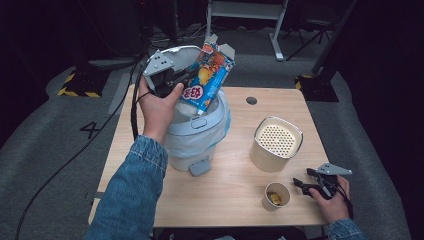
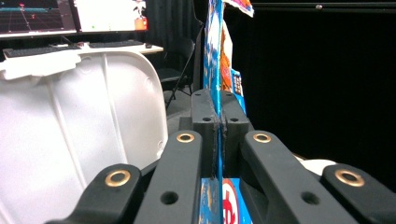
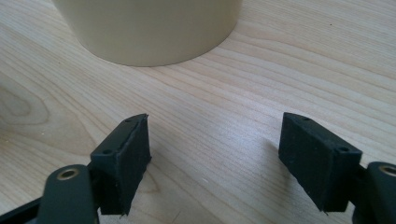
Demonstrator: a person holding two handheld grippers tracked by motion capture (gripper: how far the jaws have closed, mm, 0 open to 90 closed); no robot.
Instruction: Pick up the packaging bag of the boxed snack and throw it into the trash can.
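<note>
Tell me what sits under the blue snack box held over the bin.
Under the blue cardboard snack box is the open mouth of the grey plastic pedal bin with its white liner. The box and the left claw cover the bin's inside, so its contents stay unseen.

Bright tabletop, dark surroundings, slight softness

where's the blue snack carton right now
In the high view the blue snack carton is at upper left, clamped in the left gripper above the open bin.

A lab or studio, dark curtained walls, grey carpet [image 1: 45, 165] with hazard-tape markings [image 1: 75, 92] — monitors [image 2: 37, 16] on a desk, cables [image 1: 60, 165], wooden bench [image 1: 235, 175]
</note>
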